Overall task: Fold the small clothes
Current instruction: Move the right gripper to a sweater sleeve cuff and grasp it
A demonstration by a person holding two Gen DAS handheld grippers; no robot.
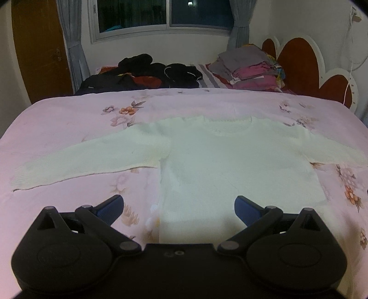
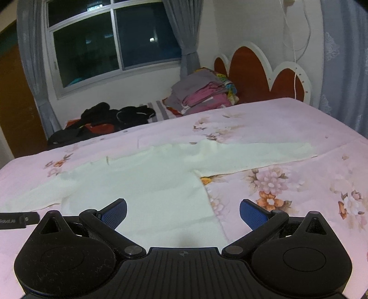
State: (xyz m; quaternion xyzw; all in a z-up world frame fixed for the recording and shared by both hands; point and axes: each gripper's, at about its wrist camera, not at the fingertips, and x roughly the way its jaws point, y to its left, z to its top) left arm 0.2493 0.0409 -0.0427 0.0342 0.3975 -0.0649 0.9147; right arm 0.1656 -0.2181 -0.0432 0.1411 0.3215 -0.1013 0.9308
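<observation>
Sweater (image 1: 230, 161), pale cream and long-sleeved, lies flat and face-up on the pink floral bedspread (image 1: 69, 119), its neckline toward the far side of the bed and its hem toward the cameras. Its left sleeve (image 1: 87, 158) stretches out sideways across the bedspread, ending in a cuff near the left edge of the left wrist view. The body fills the middle of that view, and the right sleeve (image 1: 333, 151) runs off to the right.

Low in the left wrist view, the left gripper (image 1: 179, 208) hangs just above the hem, its blue-padded fingers (image 1: 110, 208) spread wide apart and holding nothing; the left edge of the sweater's body runs up between them.

In the right wrist view the right gripper (image 2: 182, 212) sits over the sweater's lower right corner, its fingers (image 2: 250, 212) likewise spread wide with nothing between them. The left pad is over cream fabric, the right pad over bare bedspread, and the body's right edge passes between. The right sleeve lies straight out to the right across the flowers. A black strap (image 2: 18, 220) with pale lettering pokes in at the left edge of this view.

Behind the bedspread, a heap of dark clothes (image 1: 142, 73) lies on the left, a stack of folded grey and pink garments (image 1: 250, 66) to its right, then the red and white scalloped headboard (image 1: 299, 66). A dark window (image 1: 165, 13) with grey curtains (image 1: 73, 46) stands above.
</observation>
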